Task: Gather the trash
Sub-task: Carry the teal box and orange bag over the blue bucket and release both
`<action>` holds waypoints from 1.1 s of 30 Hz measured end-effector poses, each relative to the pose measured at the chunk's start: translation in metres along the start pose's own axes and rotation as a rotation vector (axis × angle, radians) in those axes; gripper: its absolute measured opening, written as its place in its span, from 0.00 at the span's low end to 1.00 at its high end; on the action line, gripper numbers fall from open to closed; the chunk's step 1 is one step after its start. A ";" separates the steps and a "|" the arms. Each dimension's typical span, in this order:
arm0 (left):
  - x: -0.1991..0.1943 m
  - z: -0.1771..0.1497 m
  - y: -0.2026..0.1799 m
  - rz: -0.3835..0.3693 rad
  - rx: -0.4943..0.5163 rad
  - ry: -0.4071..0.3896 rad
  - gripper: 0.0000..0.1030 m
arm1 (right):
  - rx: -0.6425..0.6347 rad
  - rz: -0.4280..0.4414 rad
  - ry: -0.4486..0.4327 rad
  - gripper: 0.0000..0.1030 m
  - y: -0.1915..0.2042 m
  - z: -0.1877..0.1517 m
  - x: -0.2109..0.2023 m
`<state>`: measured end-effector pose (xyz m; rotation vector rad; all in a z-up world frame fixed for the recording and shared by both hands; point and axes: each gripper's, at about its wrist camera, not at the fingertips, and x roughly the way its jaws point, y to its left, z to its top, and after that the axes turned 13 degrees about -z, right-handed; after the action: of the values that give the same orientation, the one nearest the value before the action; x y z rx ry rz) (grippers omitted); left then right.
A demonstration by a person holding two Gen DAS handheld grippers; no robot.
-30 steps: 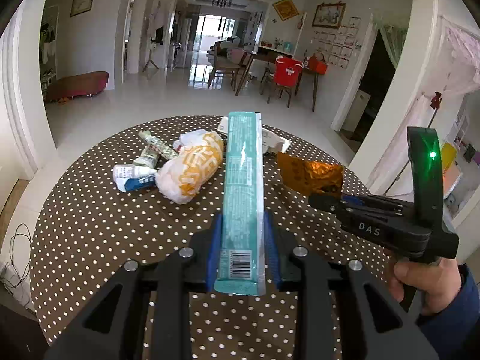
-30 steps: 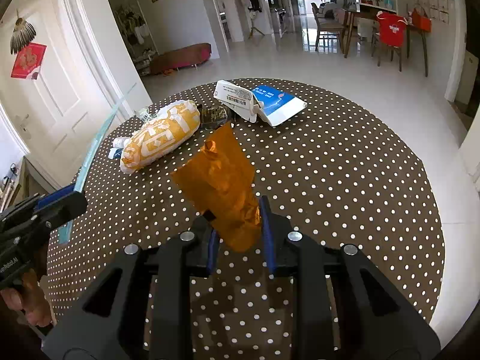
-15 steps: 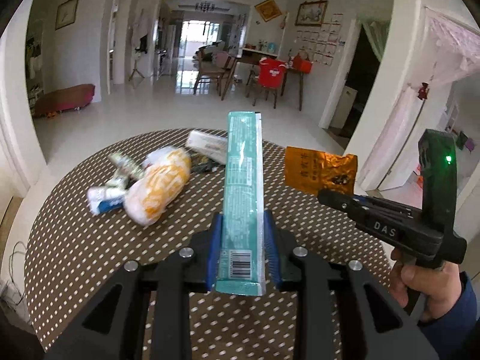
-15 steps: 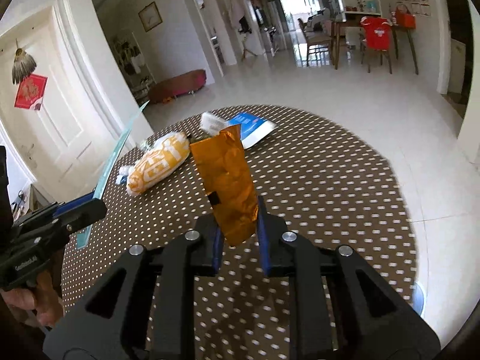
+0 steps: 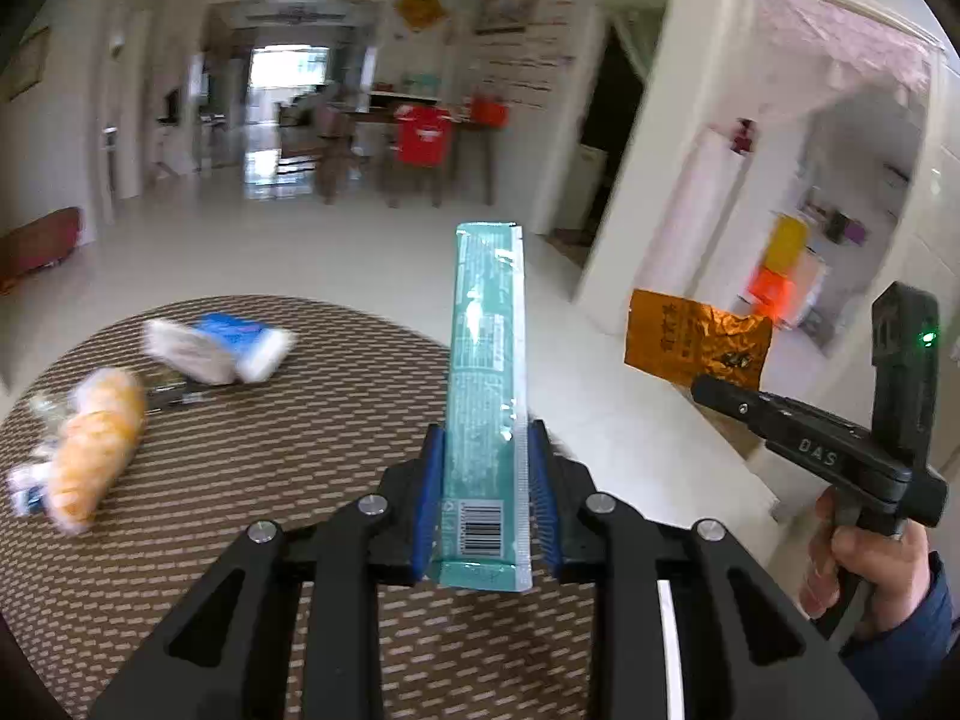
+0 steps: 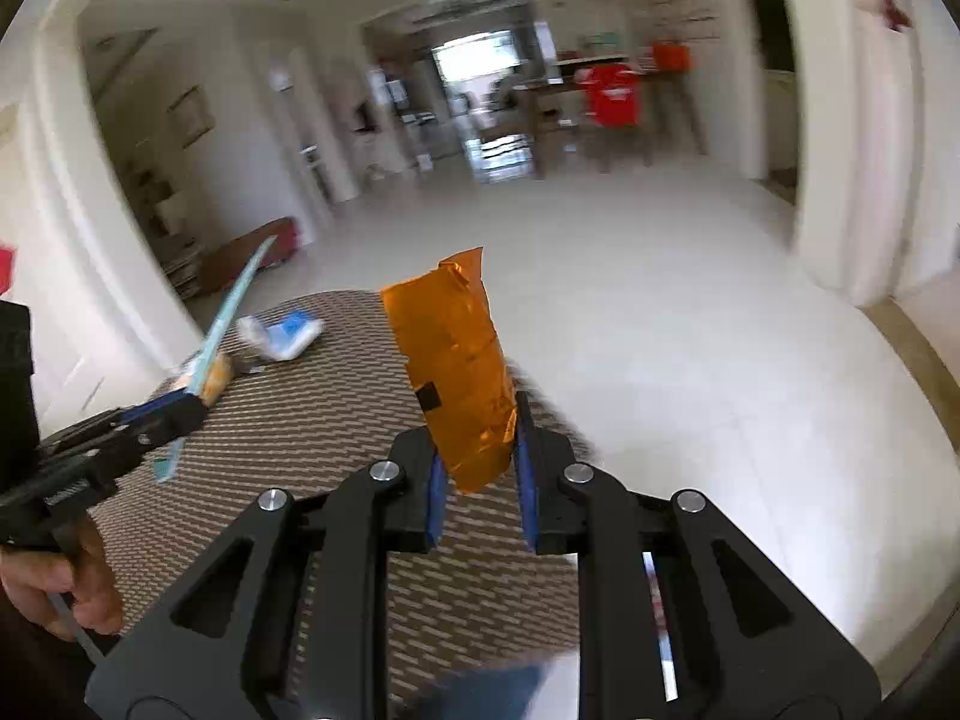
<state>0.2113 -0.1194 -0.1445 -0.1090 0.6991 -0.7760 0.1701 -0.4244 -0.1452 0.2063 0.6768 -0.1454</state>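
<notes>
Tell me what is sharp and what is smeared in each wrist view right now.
Left wrist view: the left claw and its teal wrapper are crisp; the dotted tablecloth, yellow bag and room streak with motion blur. Right wrist view: the right claw and orange foil wrapper are sharp; the background is smeared, with fisheye bending at the edges.

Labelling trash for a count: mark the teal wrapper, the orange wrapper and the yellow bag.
teal wrapper (image 5: 486, 372), left wrist view, middle of its printed face
orange wrapper (image 6: 456, 360), right wrist view, centre of the foil
yellow bag (image 5: 96, 444), left wrist view, its bulging middle
</notes>
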 end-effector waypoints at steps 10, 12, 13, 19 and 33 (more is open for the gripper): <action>0.074 0.005 -0.060 -0.130 0.057 0.101 0.26 | 0.142 -0.163 0.161 0.19 -0.114 -0.058 0.033; 0.087 0.005 -0.069 -0.140 0.065 0.118 0.26 | 0.165 -0.167 0.205 0.19 -0.127 -0.069 0.048; 0.094 0.005 -0.072 -0.145 0.068 0.130 0.26 | 0.182 -0.166 0.233 0.19 -0.134 -0.075 0.058; 0.130 0.002 -0.091 -0.158 0.086 0.183 0.26 | 0.297 -0.231 0.342 0.82 -0.174 -0.104 0.101; 0.264 -0.042 -0.127 -0.197 0.105 0.427 0.26 | 0.452 -0.275 0.180 0.89 -0.232 -0.086 0.026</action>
<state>0.2415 -0.3826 -0.2761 0.0882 1.0601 -1.0377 0.0918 -0.6305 -0.2600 0.5646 0.8450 -0.5508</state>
